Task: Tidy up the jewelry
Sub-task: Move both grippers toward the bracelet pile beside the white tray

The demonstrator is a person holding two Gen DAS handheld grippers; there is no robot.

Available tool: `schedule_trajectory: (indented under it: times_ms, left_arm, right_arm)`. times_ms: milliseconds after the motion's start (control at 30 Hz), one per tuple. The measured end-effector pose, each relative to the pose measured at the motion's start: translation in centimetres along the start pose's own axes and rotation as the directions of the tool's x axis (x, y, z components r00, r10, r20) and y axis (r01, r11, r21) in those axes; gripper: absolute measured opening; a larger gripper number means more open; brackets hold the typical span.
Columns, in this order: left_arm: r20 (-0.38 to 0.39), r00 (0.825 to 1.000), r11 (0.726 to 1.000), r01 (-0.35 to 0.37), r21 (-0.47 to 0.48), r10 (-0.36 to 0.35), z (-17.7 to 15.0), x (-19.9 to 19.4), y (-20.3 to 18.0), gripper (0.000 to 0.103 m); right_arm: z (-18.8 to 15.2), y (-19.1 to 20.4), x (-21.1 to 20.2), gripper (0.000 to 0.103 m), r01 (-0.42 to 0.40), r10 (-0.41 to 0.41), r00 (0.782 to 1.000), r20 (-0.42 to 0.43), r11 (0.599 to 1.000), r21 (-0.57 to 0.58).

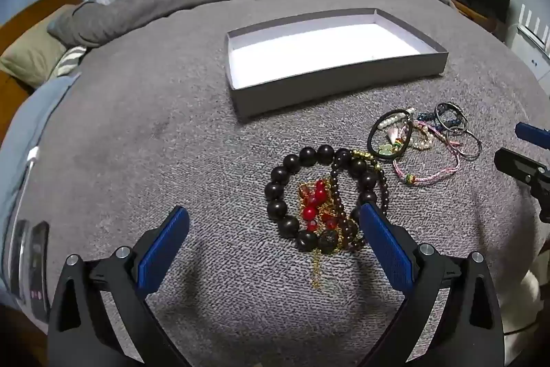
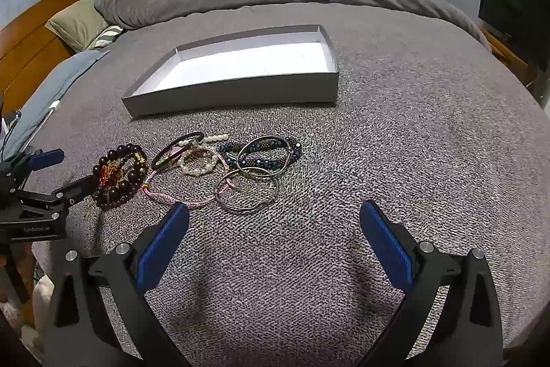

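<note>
Where the grey blanket (image 2: 395, 133) covers the bed, the jewelry lies in a loose row near its front edge, short of a shallow grey box (image 2: 240, 92) with a white floor that sits toward the middle of the bed. Farthest left is a bracelet of big dark beads (image 1: 280, 174), with red beads (image 1: 314, 198) and a gold chain (image 1: 318, 267) tangled inside its ring. The left gripper (image 1: 275, 222) hangs over this heap with its blue pads spread wide, clamping nothing; its right pad overlaps the dark beads in the left wrist view, though whether it touches them is hard to judge. Next to the right come a black hair tie (image 2: 177, 148), a pearl bracelet (image 2: 197, 165) and a pink braided cord (image 2: 172, 198). Beyond them lie a dark blue beaded band (image 2: 264, 162) and two thin metal bangles (image 2: 245, 193), overlapping one another. The right gripper (image 2: 275, 222) hovers just in front of the bangles, its jaws also wide apart and empty.
</note>
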State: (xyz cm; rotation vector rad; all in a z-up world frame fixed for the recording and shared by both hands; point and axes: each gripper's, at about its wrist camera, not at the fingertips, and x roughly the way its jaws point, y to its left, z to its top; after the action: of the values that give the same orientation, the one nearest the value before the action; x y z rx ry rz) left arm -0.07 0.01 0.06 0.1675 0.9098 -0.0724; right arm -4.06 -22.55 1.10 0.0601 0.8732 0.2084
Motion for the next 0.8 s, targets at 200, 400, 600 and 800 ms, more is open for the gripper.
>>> schedule_trajectory:
  times_ms: [200, 400, 600, 800]
  left_arm:
    - [-0.001, 1.0, 1.0, -0.006, -0.005, 0.006, -0.5, 0.0, -0.1, 0.098]
    - [-0.007, 1.0, 1.0, -0.002, -0.006, 0.002, -0.2, -0.3, -0.5, 0.098]
    - [-0.015, 1.0, 1.0, 0.02, -0.013, -0.021, 0.1, -0.2, 0.2, 0.098]
    - [-0.009, 1.0, 0.999, 0.026, -0.02, -0.026, 0.3, -0.5, 0.5, 0.098]
  right_arm:
    - [0.0, -0.1, 0.0, 0.098, 0.007, -0.007, 1.0, 0.001, 1.0, -0.003]
    - [0.1, -0.2, 0.2, 0.098, 0.005, -0.005, 1.0, 0.001, 1.0, -0.003]
    - [0.2, -0.3, -0.2, 0.098, 0.001, -0.001, 1.0, 0.002, 1.0, 0.002]
    - [0.3, -0.4, -0.5, 0.098, 0.002, -0.003, 1.0, 0.009, 1.0, 0.003]
